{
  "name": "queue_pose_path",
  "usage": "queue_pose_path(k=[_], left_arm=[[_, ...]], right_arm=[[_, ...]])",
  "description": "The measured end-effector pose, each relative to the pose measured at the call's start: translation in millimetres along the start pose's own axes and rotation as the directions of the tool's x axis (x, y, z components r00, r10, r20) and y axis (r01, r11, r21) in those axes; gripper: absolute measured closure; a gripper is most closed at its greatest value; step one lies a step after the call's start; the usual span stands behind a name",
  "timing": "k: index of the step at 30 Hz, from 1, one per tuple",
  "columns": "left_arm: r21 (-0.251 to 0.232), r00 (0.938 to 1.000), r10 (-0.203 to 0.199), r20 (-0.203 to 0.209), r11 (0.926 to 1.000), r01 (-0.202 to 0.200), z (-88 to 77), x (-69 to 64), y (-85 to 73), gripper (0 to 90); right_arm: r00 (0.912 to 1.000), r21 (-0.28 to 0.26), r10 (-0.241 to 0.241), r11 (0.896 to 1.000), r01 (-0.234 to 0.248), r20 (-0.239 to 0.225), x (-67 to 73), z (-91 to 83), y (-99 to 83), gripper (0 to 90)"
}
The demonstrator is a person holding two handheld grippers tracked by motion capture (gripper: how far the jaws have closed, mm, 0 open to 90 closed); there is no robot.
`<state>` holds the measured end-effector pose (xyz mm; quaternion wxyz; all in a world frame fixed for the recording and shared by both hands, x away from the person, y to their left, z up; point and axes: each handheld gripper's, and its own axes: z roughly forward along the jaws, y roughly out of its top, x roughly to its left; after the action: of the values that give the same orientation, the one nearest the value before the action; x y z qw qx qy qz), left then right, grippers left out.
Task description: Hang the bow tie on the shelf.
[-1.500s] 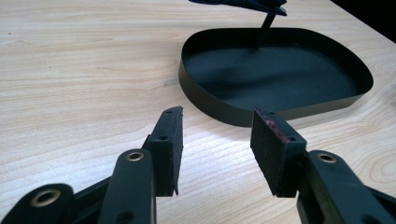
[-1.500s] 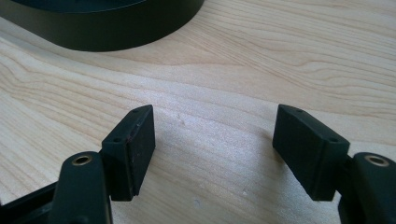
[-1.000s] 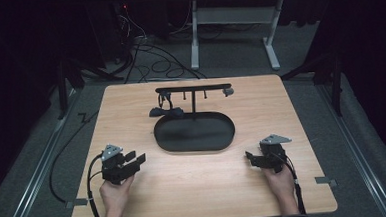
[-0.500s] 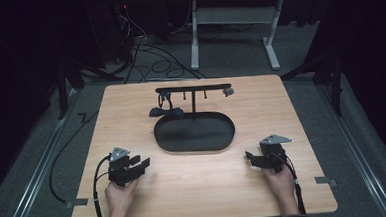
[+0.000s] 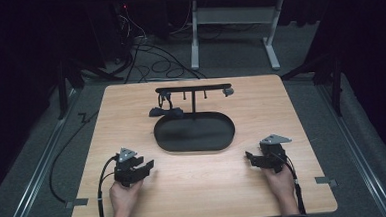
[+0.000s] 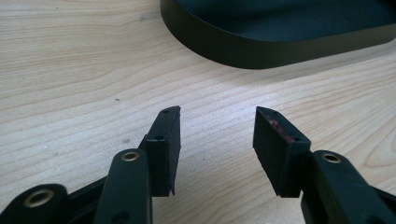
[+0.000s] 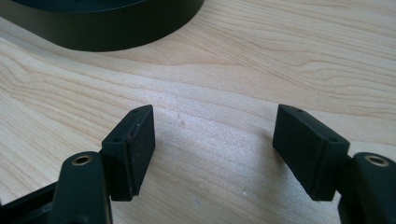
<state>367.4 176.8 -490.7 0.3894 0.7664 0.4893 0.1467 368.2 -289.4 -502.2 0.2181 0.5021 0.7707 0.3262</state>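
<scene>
Here, each matte black gripper [image 6: 217,140] [image 7: 215,149] gapes wide over grained wood beside the oval tray [image 5: 195,133].

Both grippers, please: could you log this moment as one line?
left gripper: open, empty | right gripper: open, empty | black tray: between them, untouched

You find no readable text, label, brand, number or sign anywhere in these views. The surfaces you see carry no lettering that can be made out.
</scene>
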Motion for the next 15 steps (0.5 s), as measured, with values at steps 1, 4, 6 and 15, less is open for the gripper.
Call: queue_pose_path(k=[1, 4, 6, 15], left_arm=[[0.003, 1.0, 0.007, -0.004, 1.0, -0.007, 1.3, -0.9, -0.2, 51.7], [0.011, 0.9992, 0.031, -0.023, 0.9995, -0.031, 5.5, -3.2, -1.0, 51.3], [0.018, 0.9987, 0.04, -0.032, 0.9991, -0.04, 8.0, -3.9, -1.5, 50.8], [0.003, 0.9957, 0.072, -0.058, 0.9974, -0.072, 13.9, -6.9, -8.2, 48.4]], right_arm=[[1.0, 0.0, 0.001, 1.0, -0.001, 0.0, 0.0, 0.0, 0.0, 31.2], [1.0, 0.0, 0.001, 1.0, -0.001, -0.001, 0.0, 0.0, 0.0, 31.2], [1.0, 0.0, 0.001, 1.0, -0.001, -0.001, -0.1, 0.0, 0.0, 31.2], [1.0, 0.0, 0.003, 1.0, -0.003, -0.001, 0.1, -0.1, 0.0, 31.2]])
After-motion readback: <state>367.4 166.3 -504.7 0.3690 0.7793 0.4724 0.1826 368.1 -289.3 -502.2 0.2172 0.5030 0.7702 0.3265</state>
